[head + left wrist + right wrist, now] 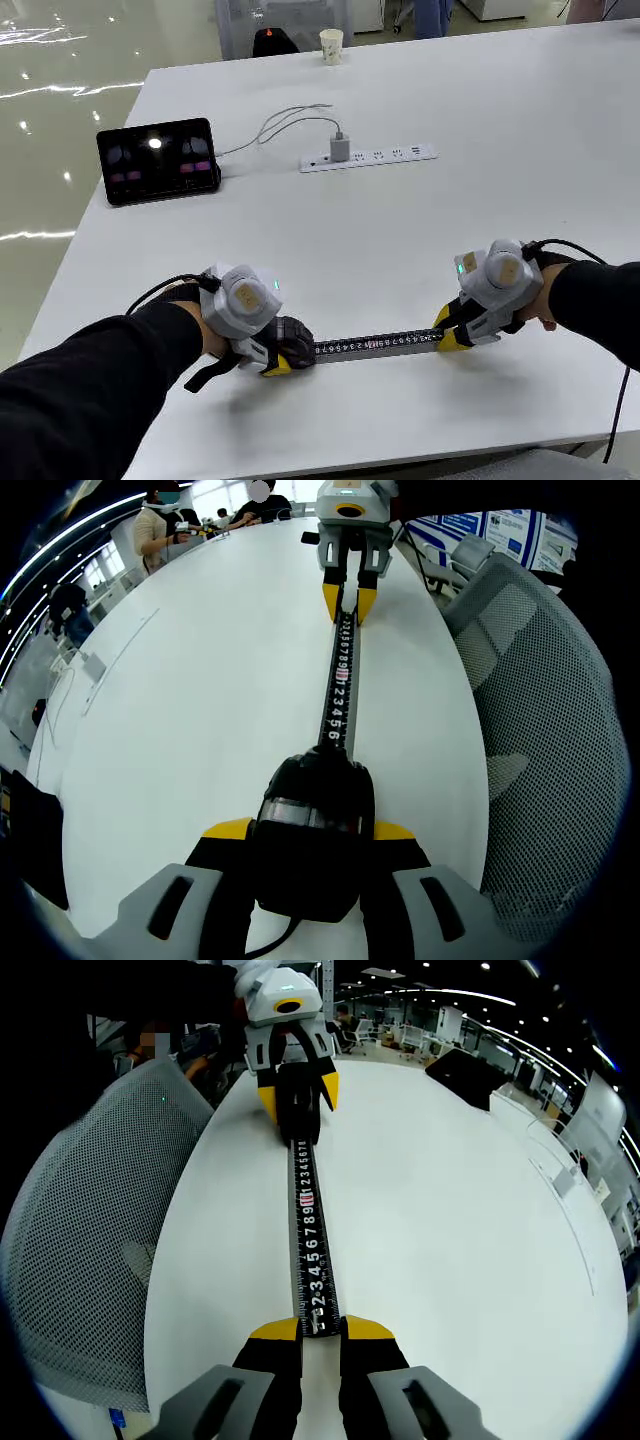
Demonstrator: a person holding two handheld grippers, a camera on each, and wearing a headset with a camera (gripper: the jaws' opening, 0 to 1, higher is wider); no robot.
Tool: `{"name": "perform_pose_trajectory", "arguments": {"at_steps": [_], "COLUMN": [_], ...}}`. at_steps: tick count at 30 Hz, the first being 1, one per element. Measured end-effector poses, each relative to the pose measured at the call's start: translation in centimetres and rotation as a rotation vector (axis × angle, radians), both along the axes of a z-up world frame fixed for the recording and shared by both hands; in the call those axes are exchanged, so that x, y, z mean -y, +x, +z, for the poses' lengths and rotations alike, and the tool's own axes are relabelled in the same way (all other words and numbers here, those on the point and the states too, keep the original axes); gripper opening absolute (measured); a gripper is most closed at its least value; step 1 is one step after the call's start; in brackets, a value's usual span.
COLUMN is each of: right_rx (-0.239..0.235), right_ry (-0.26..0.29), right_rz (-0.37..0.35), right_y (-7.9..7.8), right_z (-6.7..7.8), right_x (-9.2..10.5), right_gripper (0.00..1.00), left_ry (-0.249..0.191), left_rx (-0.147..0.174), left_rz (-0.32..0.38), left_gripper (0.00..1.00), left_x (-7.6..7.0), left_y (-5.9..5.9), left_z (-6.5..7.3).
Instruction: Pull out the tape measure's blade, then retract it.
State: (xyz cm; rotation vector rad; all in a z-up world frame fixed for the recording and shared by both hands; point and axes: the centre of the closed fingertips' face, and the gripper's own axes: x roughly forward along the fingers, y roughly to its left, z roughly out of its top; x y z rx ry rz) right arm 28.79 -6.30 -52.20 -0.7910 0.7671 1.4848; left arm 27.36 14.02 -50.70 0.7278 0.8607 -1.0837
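Tape measure (315,865), one, sits in left gripper (310,832), blade (308,1230) in right gripper (321,1329).

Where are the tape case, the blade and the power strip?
tape case (315,825): left gripper view, middle of its black body.
blade (310,1245): right gripper view, on the printed numbers.
power strip (395,155): head view, its right half.

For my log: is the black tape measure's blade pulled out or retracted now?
Pulled out: the numbered metal blade stretches from the black case held in the left gripper to the right gripper.
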Motion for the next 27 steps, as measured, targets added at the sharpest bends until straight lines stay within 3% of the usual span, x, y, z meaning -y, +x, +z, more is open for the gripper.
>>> {"name": "perform_pose_trajectory", "arguments": {"at_steps": [27], "right_rx": [0.0], "right_ry": [0.001], "right_rz": [-0.014], "right_y": [0.2], "right_z": [0.0], "right_x": [1.6], "right_gripper": [0.1], "left_ry": [0.002], "left_rx": [0.002], "left_rz": [0.0], "left_gripper": [0.35], "left_x": [0.0], "left_y": [0.0], "left_z": [0.0]}}
